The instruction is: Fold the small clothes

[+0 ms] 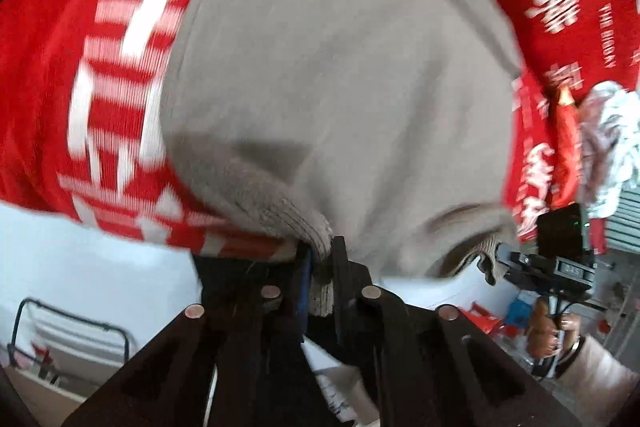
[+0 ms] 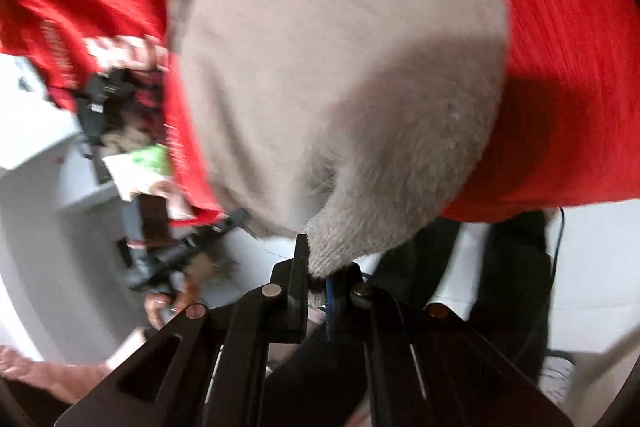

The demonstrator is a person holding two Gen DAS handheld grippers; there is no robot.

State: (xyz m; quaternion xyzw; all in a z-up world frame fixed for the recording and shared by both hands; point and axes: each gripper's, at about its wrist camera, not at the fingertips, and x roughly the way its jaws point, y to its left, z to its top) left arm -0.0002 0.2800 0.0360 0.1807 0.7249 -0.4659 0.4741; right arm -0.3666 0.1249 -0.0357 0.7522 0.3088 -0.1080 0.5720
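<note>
A grey knitted garment [image 1: 320,67] lies spread on a red table cover [image 1: 100,67] printed with white characters. My left gripper [image 1: 322,267] is shut on one ribbed corner of its near hem, and the fabric bunches between the fingers. In the left wrist view my right gripper [image 1: 494,259] pinches the other hem corner at the right. In the right wrist view the same grey garment [image 2: 340,67] fills the middle. My right gripper [image 2: 320,283] is shut on its ribbed edge, which is pulled toward the camera off the red cover [image 2: 560,87].
A crumpled pile of pale patterned clothes [image 1: 612,147] sits at the table's right end. The table's near edge runs just beyond both grippers. Below it are a pale floor, a metal rack [image 1: 68,327], and the person's dark trousers [image 2: 520,267].
</note>
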